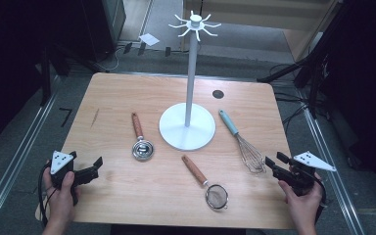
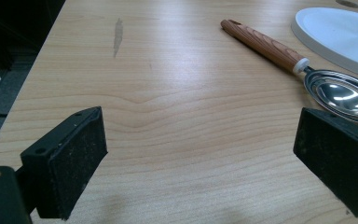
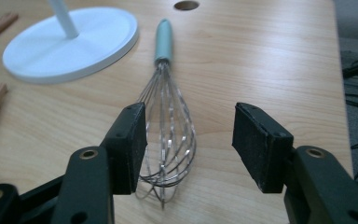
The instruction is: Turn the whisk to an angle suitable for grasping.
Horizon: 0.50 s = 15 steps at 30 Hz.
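Left gripper at table's near-left corner, jaws spread wide, empty. Whisk, teal handle, silver wire loops, flat just right of white stand. Right gripper, half open, empty, just behind wires.

Both tongs, left and right, gape apart.

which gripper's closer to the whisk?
Right. The right gripper sits just beside the whisk, at its wire end, jaws open. The left gripper is across the table, near the left edge.
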Motion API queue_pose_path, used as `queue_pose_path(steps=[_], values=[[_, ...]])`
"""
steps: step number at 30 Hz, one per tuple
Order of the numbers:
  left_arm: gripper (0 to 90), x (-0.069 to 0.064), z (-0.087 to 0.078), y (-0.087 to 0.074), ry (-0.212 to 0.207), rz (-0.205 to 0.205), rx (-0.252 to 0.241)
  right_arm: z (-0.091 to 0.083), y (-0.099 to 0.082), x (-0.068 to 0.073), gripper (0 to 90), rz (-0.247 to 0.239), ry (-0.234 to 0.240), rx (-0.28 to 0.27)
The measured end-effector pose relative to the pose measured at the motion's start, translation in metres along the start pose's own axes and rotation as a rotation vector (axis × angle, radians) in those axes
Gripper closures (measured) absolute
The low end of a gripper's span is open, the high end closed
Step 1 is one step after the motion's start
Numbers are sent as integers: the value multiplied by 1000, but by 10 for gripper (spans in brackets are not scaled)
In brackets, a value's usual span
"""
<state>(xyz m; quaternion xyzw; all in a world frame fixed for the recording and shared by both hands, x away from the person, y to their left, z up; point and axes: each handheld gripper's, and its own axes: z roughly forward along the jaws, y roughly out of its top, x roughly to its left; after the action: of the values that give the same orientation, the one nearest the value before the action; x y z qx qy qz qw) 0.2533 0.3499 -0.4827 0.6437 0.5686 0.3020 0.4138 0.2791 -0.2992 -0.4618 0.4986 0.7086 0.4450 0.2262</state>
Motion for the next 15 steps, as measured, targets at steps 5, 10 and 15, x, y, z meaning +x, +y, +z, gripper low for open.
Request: queue_pose_path(steps=[5,10,15], values=[[32,0,0,0,1,1,0,7,16,11,453,-73,-45,105],[32,0,0,0,2,1,1,10,28,12,450,-81,-52,150],[32,0,0,0,2,1,0,18,45,5,411,-48,12,220]])
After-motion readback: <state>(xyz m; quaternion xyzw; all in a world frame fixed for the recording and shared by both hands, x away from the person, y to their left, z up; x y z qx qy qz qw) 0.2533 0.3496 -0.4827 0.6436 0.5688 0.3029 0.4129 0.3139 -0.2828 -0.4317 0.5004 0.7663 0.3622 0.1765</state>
